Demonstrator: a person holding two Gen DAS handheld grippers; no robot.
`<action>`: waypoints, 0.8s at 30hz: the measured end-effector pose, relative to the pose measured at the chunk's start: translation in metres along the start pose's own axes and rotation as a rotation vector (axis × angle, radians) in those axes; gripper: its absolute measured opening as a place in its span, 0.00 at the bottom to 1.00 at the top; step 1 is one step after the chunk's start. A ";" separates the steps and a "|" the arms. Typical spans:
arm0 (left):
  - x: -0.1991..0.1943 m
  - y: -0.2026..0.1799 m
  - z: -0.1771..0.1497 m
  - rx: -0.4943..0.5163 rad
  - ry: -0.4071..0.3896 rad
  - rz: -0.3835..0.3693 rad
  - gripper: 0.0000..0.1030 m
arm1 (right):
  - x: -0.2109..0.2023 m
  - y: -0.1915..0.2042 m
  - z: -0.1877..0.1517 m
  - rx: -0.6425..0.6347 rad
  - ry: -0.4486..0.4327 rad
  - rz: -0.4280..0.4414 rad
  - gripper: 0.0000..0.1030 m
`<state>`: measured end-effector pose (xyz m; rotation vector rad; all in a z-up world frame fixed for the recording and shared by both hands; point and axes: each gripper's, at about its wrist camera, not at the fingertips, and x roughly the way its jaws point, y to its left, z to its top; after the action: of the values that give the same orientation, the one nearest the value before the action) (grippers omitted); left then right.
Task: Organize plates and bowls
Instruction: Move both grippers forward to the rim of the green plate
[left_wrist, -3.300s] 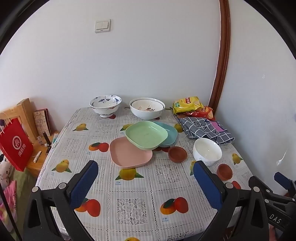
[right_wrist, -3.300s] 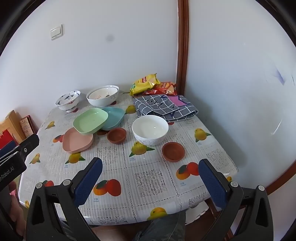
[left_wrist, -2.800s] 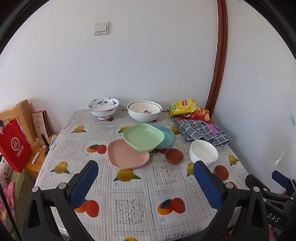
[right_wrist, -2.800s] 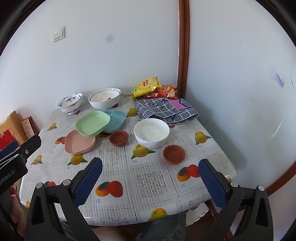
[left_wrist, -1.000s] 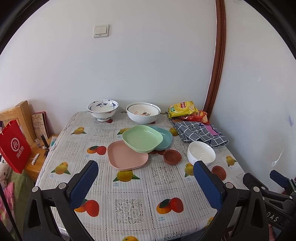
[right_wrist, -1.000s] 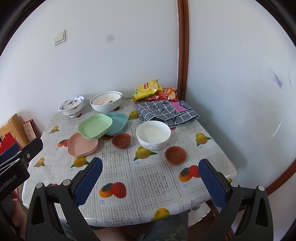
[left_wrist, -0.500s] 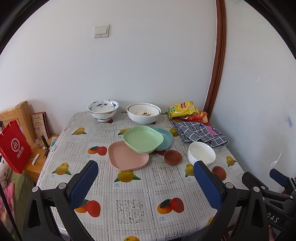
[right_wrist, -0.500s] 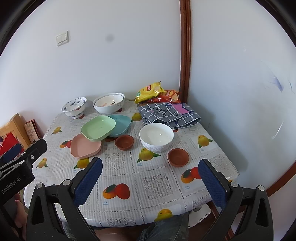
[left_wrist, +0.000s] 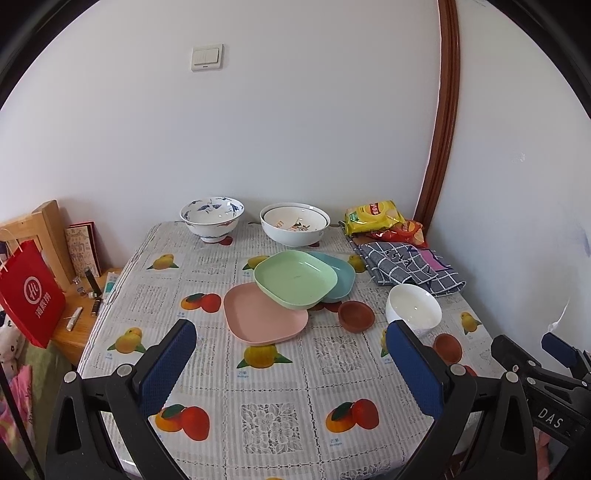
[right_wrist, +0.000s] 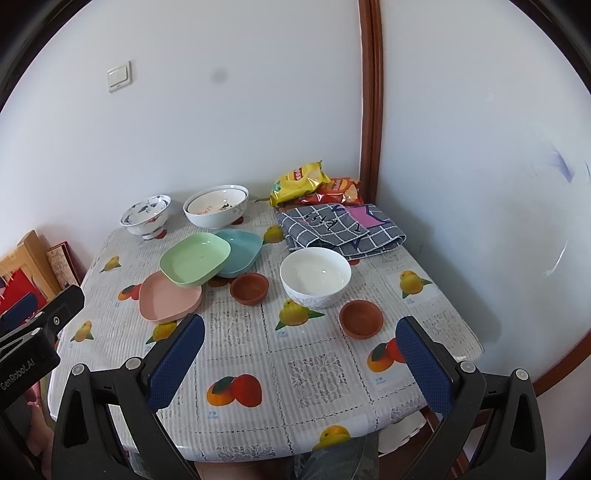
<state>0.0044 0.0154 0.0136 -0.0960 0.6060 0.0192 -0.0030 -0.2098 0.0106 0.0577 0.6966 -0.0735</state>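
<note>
A green plate leans on a pink plate and a teal plate in the table's middle. Two small brown dishes and a plain white bowl sit to the right. A blue-patterned bowl and a big white bowl stand at the back. My left gripper is open and empty over the near table. My right gripper is open and empty, short of the brown dish.
Snack bags and a checked cloth lie at the back right corner. A red bag stands on a low wooden stand left of the table. Walls close the back and right.
Both grippers have drifted a little, so the table view shifted slightly. No dish has moved.
</note>
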 end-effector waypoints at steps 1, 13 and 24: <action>0.003 0.002 0.001 -0.004 0.003 0.001 1.00 | 0.002 0.000 0.001 0.000 0.002 0.000 0.99; 0.045 0.020 0.029 -0.034 0.048 0.021 1.00 | 0.037 0.013 0.032 -0.031 0.017 0.022 0.97; 0.111 0.024 0.055 -0.052 0.121 0.035 1.00 | 0.098 0.035 0.072 -0.085 0.047 0.052 0.89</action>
<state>0.1259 0.0435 -0.0073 -0.1378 0.7281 0.0632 0.1208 -0.1849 0.0042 -0.0037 0.7441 0.0075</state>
